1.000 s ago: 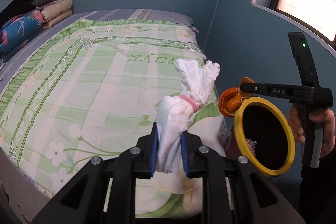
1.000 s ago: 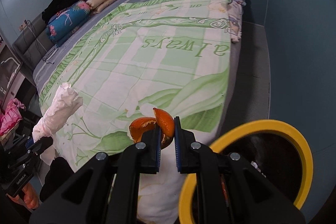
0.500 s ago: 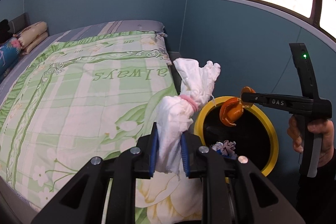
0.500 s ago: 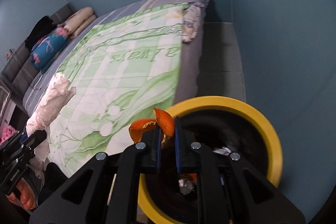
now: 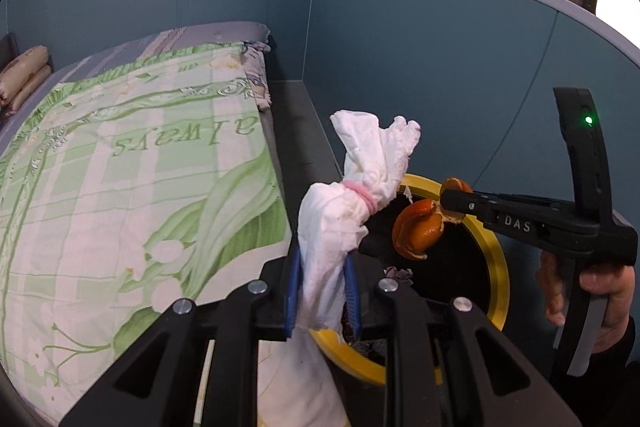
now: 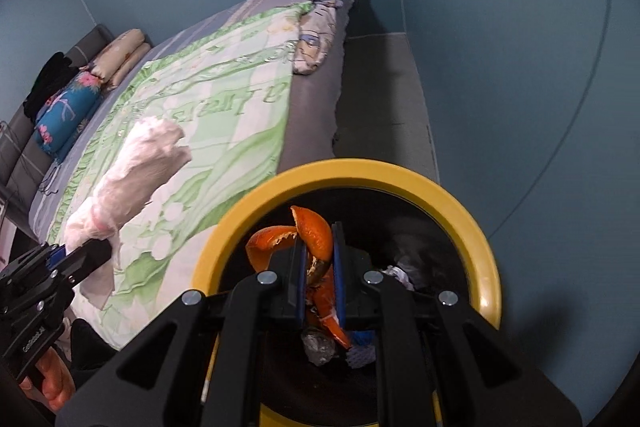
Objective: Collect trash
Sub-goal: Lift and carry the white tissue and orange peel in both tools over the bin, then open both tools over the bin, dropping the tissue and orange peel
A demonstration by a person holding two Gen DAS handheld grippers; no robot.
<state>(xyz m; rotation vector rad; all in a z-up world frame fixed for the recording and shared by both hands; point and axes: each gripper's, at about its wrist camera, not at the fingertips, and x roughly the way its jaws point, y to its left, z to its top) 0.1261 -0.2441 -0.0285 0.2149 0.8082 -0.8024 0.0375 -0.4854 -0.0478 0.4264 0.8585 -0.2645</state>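
Left claw clenched on a white tied bundle at the bed edge; right claw grasping an orange peel pinched between its pads, over the yellow-rimmed bin beyond.

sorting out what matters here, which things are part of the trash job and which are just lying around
Part of the job:
- orange peel, gripped in the right tool
- white tissue bundle, gripped in the left tool
- yellow-rimmed bin, already holding scraps

Just lying around:
- green floral quilt
- blue floral pillow
- beige pillows
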